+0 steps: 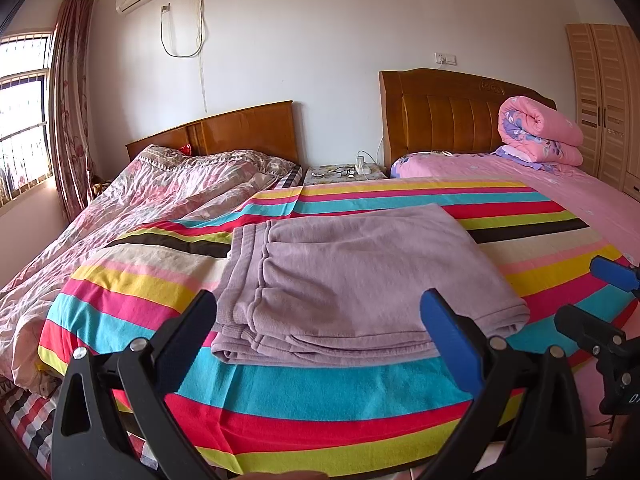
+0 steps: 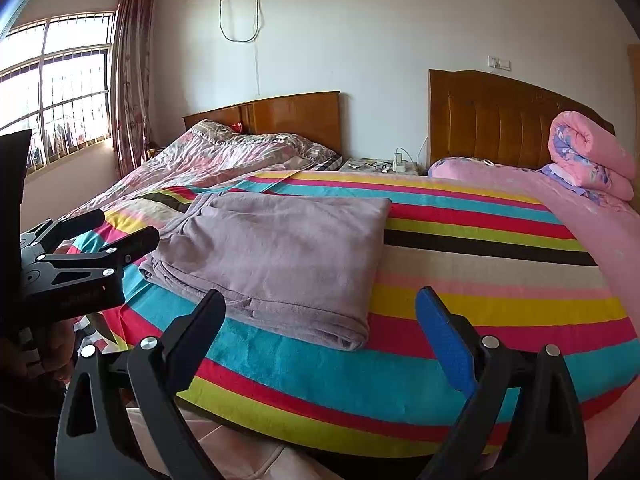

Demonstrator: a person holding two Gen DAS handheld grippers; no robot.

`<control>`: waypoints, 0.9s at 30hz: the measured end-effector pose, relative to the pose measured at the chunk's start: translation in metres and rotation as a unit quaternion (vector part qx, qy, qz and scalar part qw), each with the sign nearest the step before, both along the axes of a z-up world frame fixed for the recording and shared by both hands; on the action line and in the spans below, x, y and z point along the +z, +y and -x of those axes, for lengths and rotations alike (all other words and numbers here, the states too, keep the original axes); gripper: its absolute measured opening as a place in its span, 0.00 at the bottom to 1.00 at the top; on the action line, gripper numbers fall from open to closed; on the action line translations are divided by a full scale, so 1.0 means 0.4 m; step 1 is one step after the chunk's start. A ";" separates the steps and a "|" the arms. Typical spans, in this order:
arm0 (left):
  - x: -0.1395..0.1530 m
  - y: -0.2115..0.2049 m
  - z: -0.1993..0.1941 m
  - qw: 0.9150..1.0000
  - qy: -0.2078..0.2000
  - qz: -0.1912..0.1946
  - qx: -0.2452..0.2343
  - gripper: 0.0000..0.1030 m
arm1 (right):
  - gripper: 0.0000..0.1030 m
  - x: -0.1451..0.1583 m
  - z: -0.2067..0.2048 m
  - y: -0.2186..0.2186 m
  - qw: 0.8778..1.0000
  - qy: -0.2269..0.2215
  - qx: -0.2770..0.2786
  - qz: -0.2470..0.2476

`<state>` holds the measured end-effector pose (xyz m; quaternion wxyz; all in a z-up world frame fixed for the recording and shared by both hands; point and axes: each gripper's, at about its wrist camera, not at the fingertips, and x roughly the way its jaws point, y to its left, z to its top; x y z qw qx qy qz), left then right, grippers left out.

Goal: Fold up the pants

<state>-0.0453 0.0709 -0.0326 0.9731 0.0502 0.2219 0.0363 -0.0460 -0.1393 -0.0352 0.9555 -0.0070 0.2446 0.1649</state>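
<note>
I read the pants (image 1: 360,276) as a soft lilac fleece rectangle, folded in layers with a ribbed waistband at its left end, lying flat near the bed's front edge on the striped sheet (image 1: 320,396). My left gripper (image 1: 320,304) and right gripper (image 2: 320,300) hang spread apart, holding nothing.

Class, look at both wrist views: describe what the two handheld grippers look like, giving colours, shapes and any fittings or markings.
The left gripper and the right gripper look alike: black plastic frames with two long tapered fingers, silver round bolt heads at the joints, and triangular cut-outs in the outer arms. In each own view one finger carries a blue pad, the other looks plain black. Faint lettering shows on the body, too blurred to read.
</note>
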 end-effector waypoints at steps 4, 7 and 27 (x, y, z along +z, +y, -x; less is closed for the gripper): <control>-0.002 0.001 0.001 1.000 0.001 0.001 0.001 0.99 | 0.90 -0.002 -0.002 0.001 1.000 0.002 0.000 -0.001; -0.007 0.002 0.003 1.000 0.003 0.002 0.002 0.99 | 0.90 -0.002 -0.002 0.001 1.000 0.001 0.000 0.000; -0.011 0.003 0.001 1.000 0.007 0.003 0.004 0.99 | 0.90 -0.004 -0.001 0.004 1.000 0.003 0.001 -0.001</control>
